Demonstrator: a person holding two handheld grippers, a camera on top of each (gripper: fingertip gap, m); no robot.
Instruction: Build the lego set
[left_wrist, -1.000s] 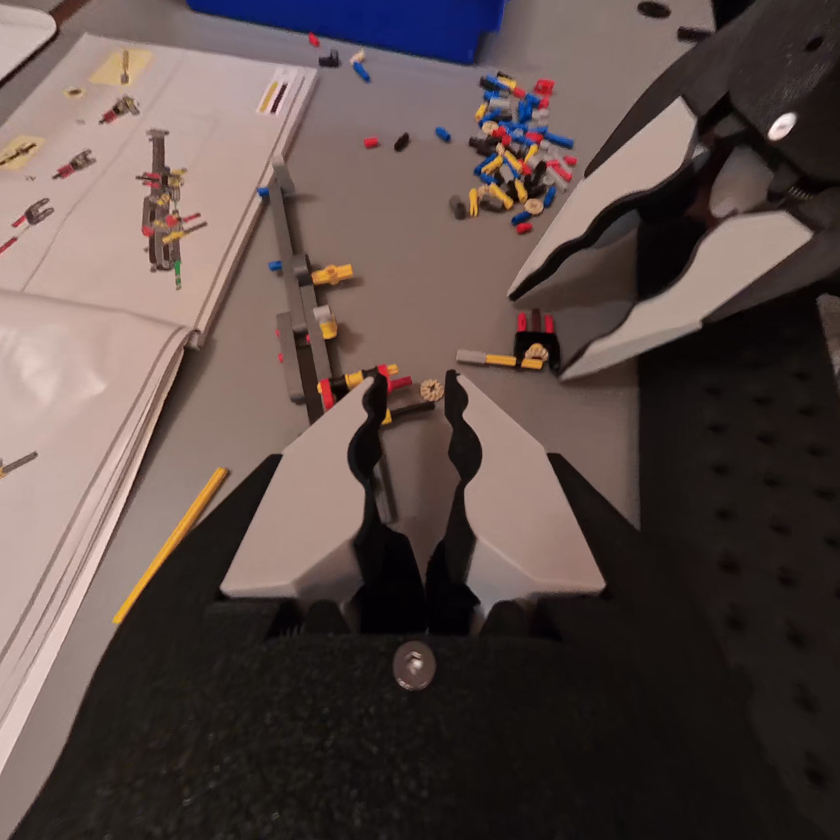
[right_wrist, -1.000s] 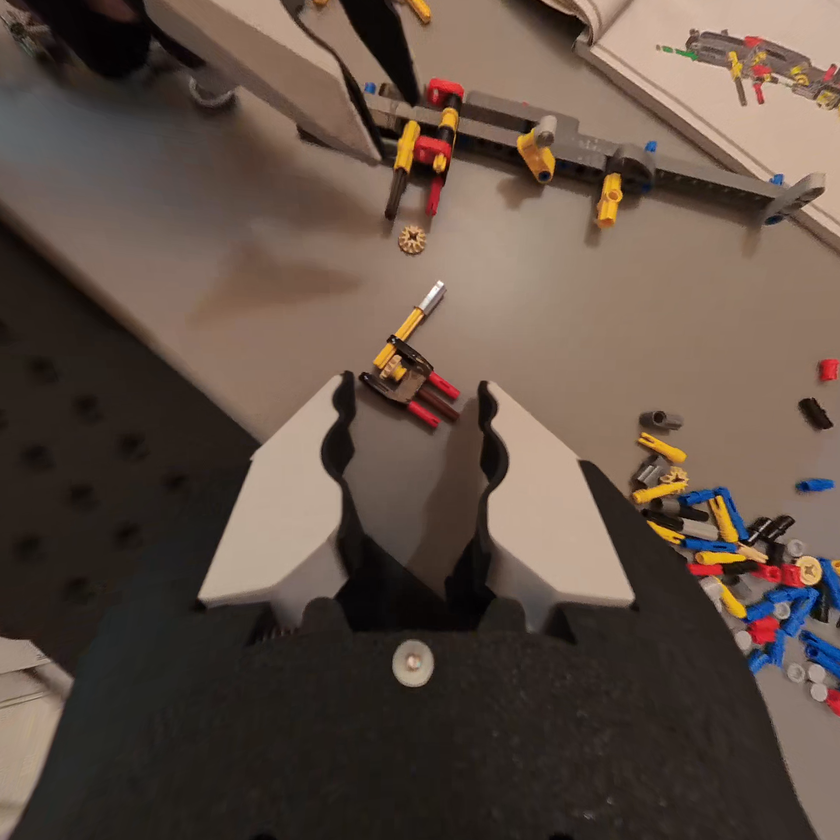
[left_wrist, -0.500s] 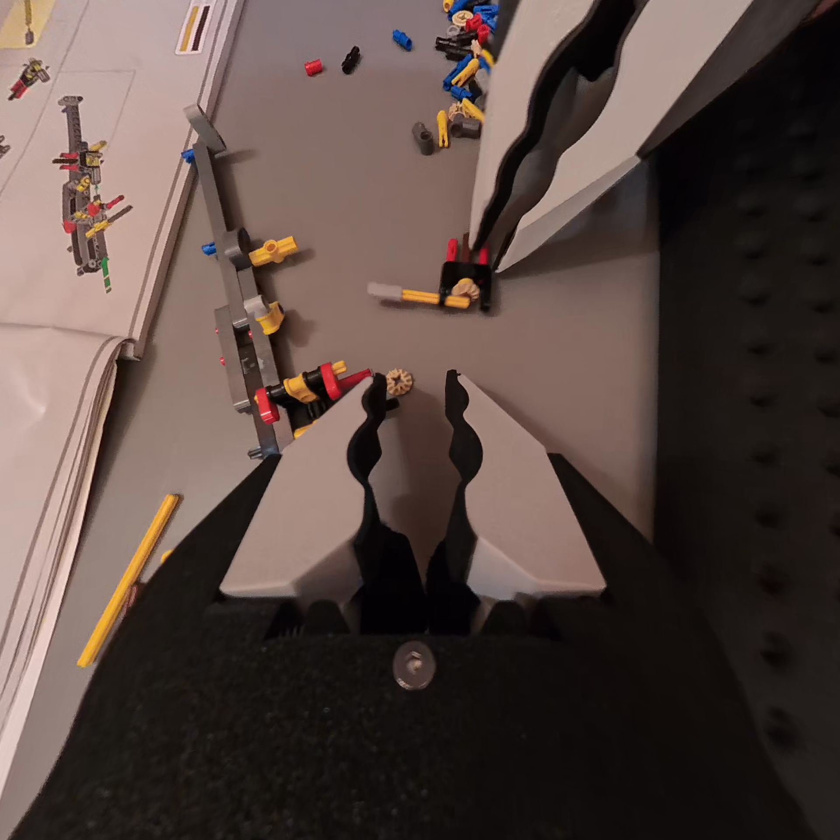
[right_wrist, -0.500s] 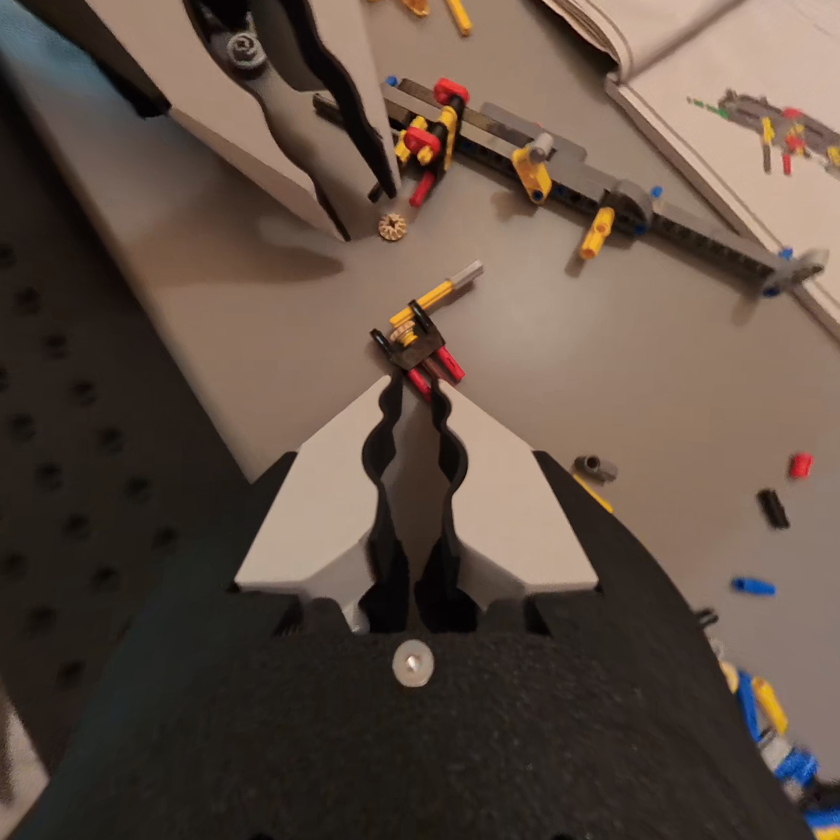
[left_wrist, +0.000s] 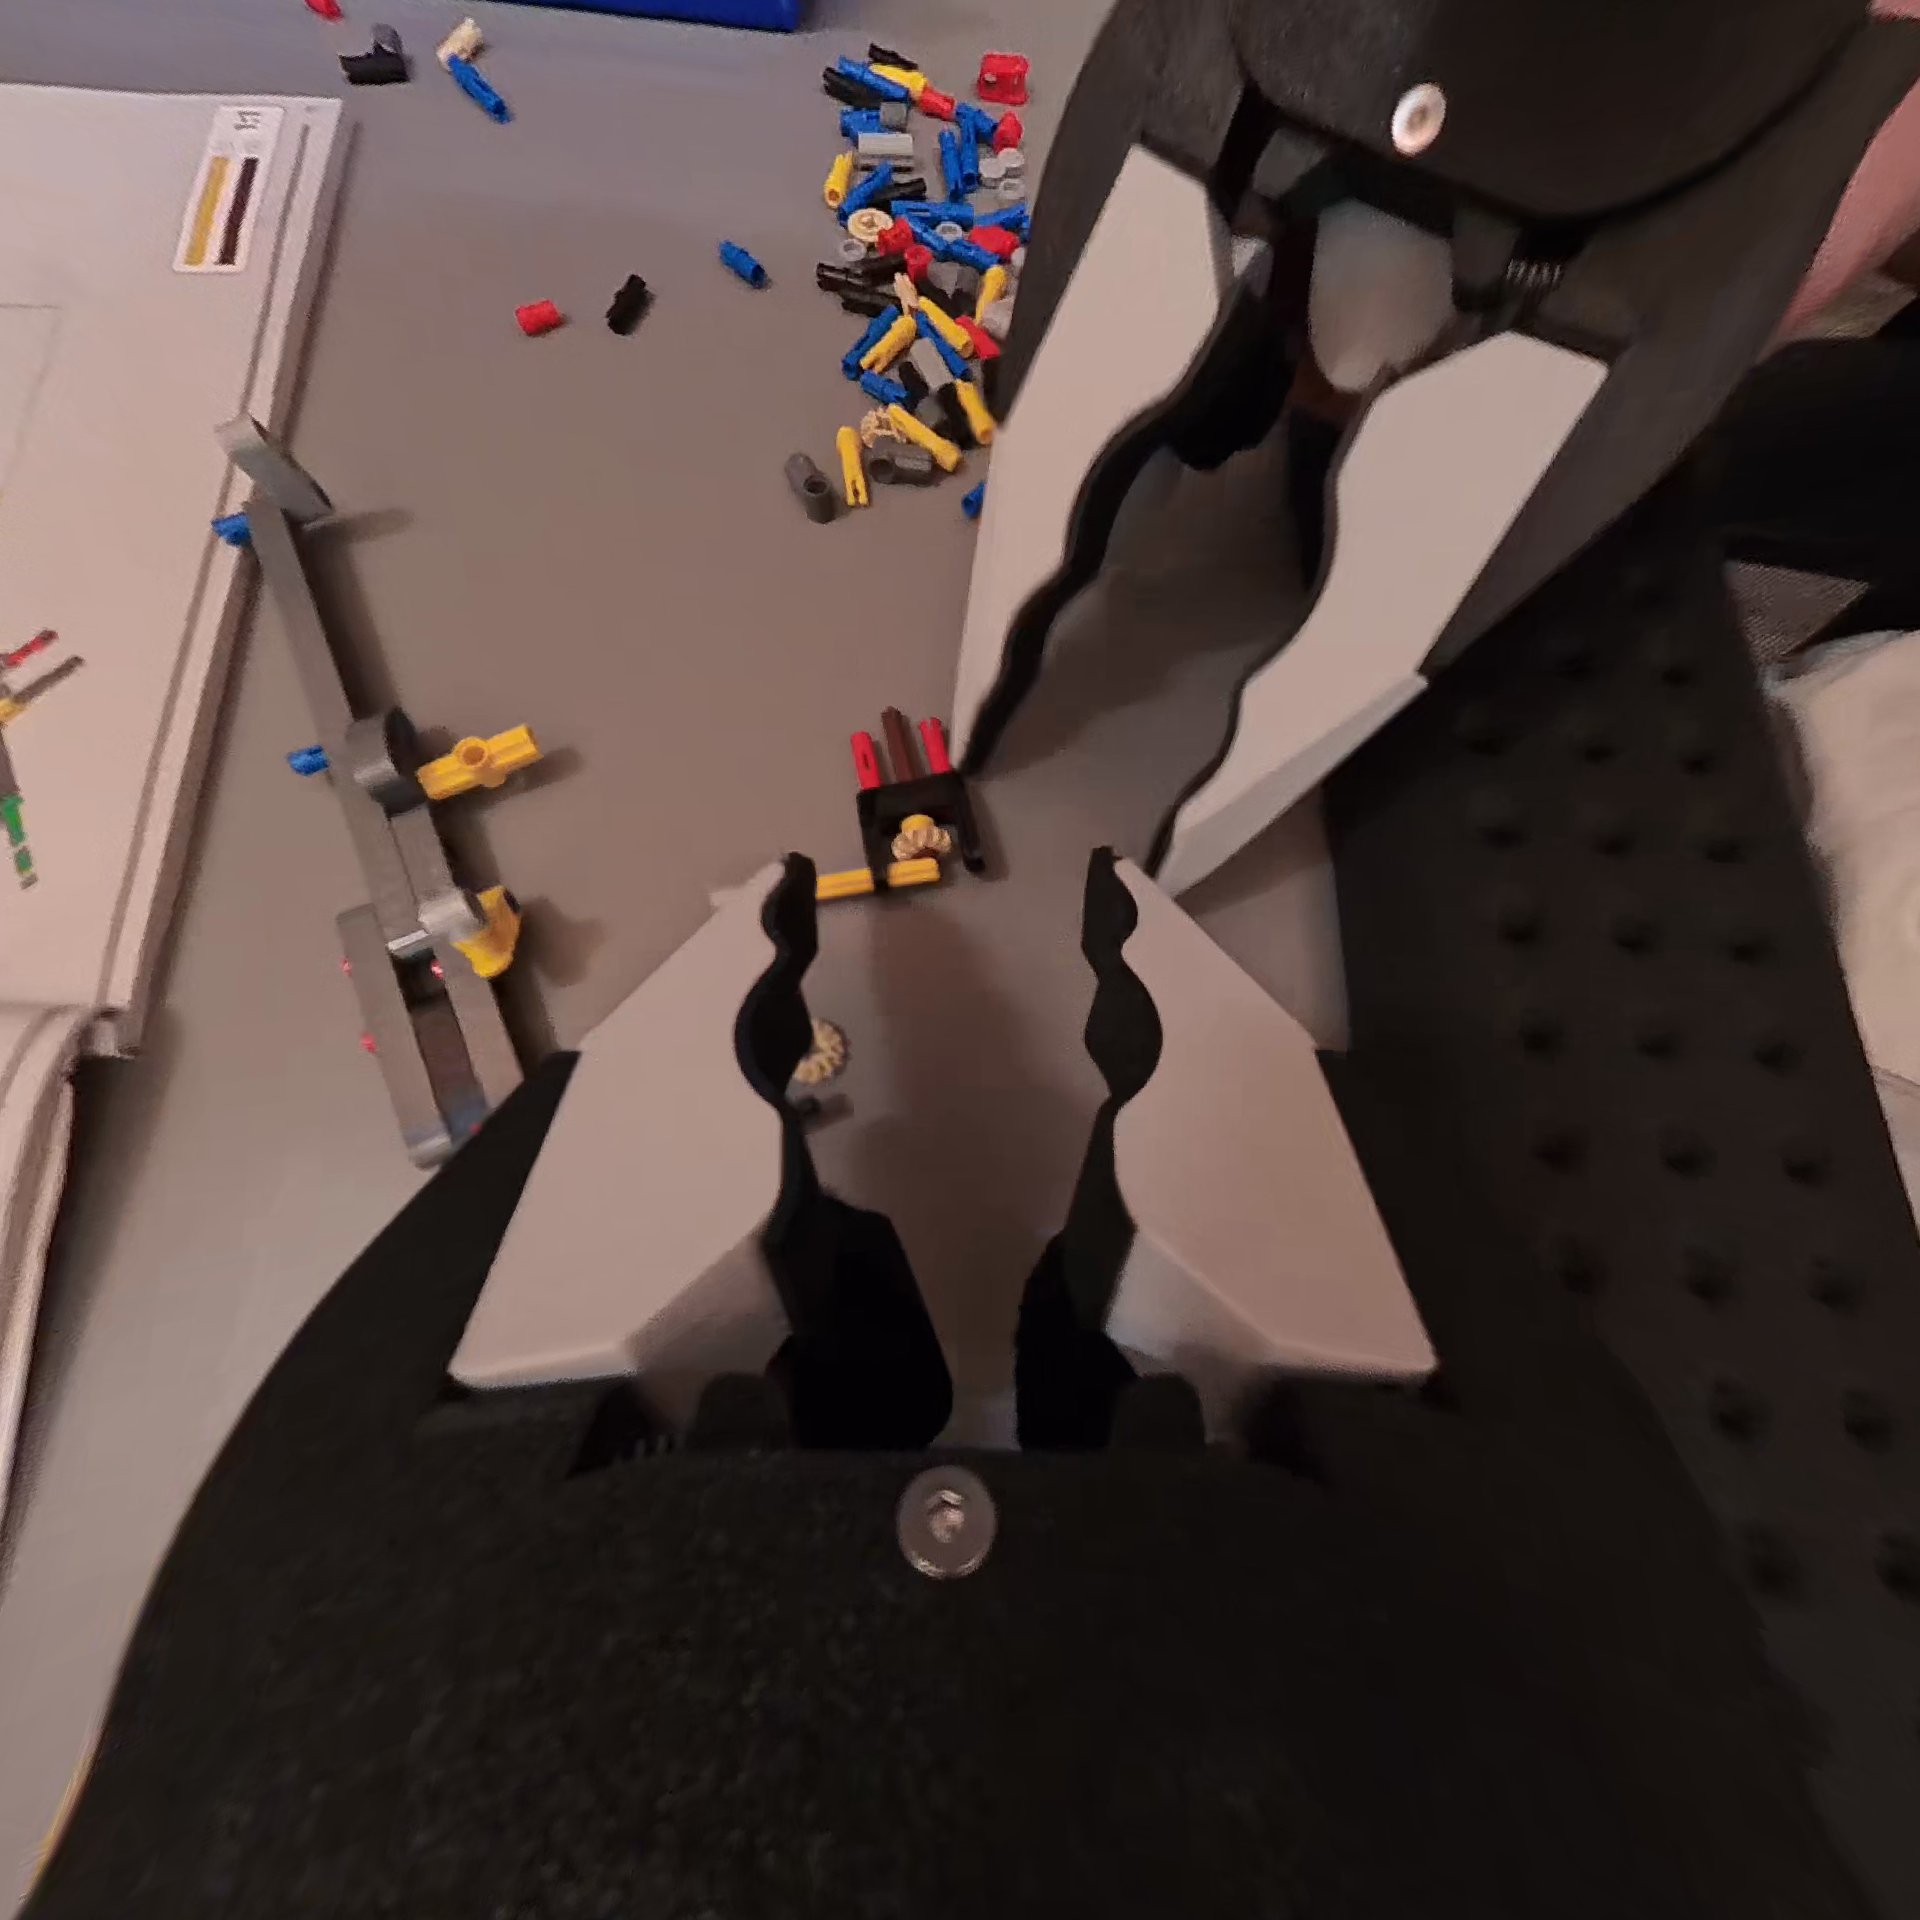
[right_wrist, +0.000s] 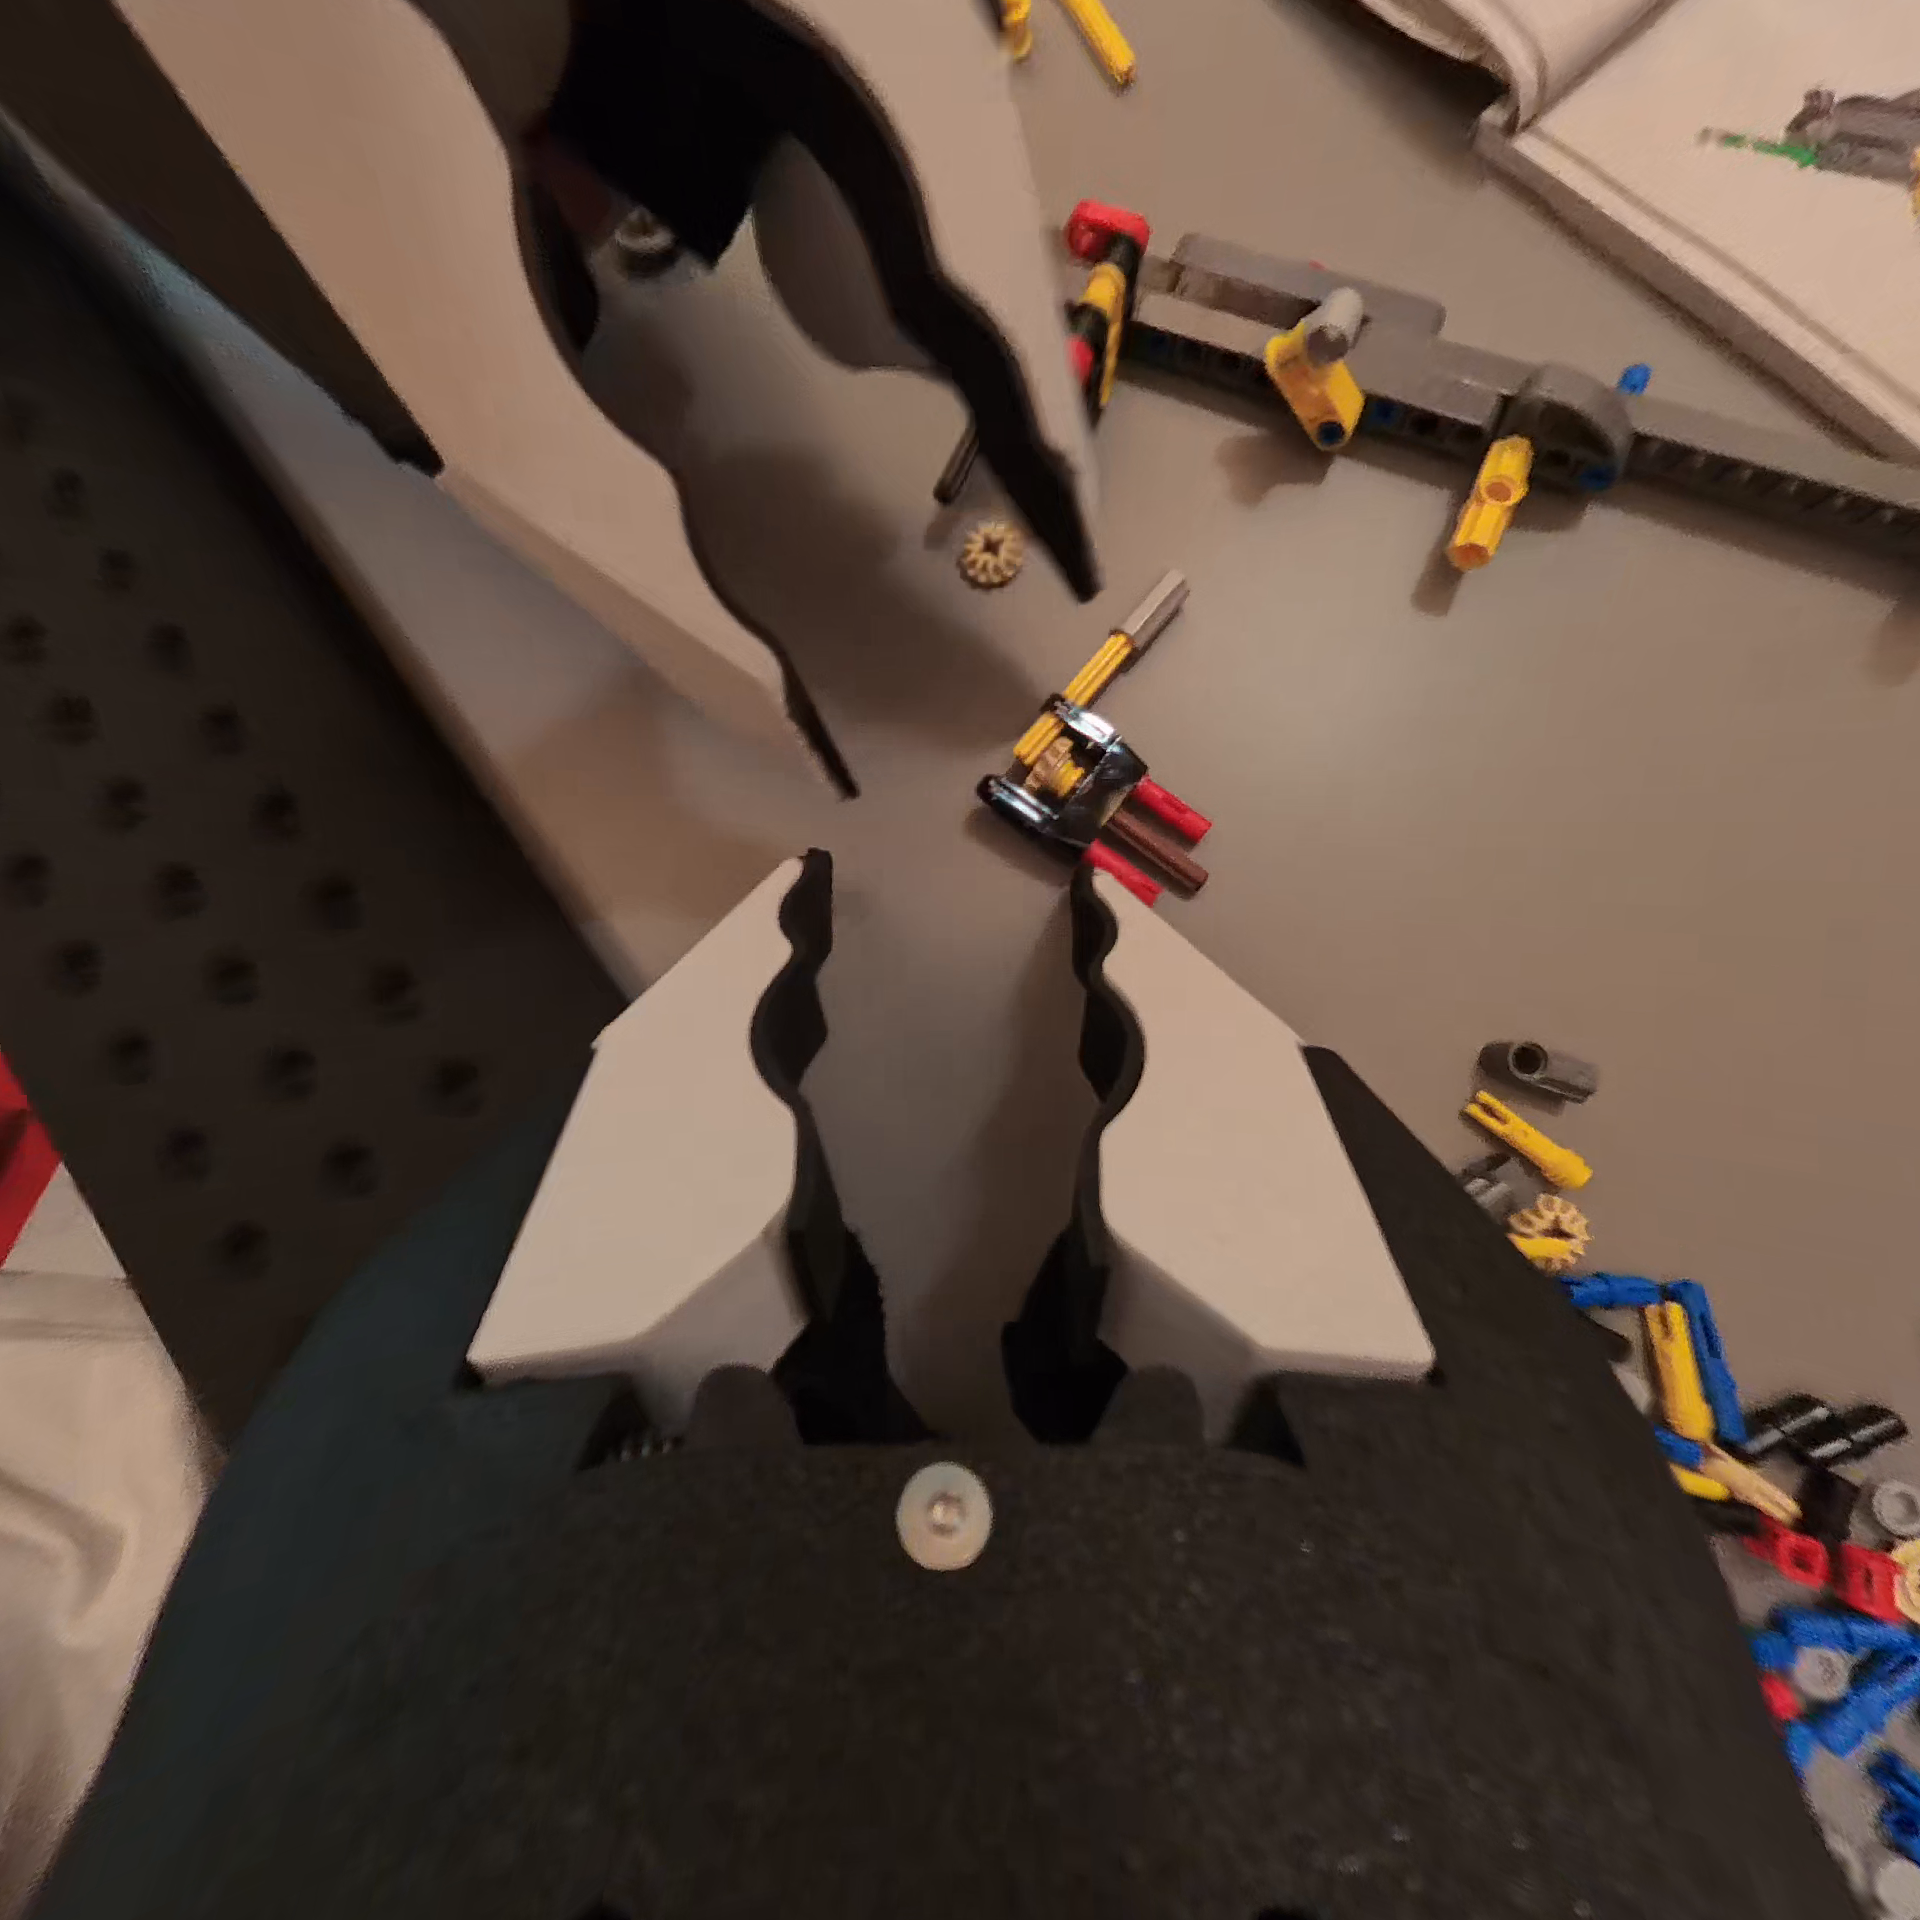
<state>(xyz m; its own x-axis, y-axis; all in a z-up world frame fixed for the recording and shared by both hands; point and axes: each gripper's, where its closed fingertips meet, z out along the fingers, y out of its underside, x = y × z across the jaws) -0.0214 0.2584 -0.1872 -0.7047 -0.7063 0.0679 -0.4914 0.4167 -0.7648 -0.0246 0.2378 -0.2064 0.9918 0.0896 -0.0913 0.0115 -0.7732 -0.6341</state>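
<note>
Far left in the left wrist view, the open instruction booklet (left_wrist: 114, 499) lies on the grey bench (left_wrist: 623, 623); just beside its edge is the long grey beam assy (left_wrist: 353, 769) w/ yellow connectors and blue pins. Next, the left gripper (left_wrist: 945, 873), jaws wide, nothing between them; a tan gear (left_wrist: 826, 1051) sits on the bench just inside its left finger. Just ahead of the tips lies the small black frame sub-assy (left_wrist: 914, 821) w/ yellow axle, tan gear, red and brown pins. Loose-parts pile (left_wrist: 925, 270) is further back. Right gripper (right_wrist: 945, 883), jaws also wide and empty, its right tip touching or nearly touching the sub-assy's red pin.
</note>
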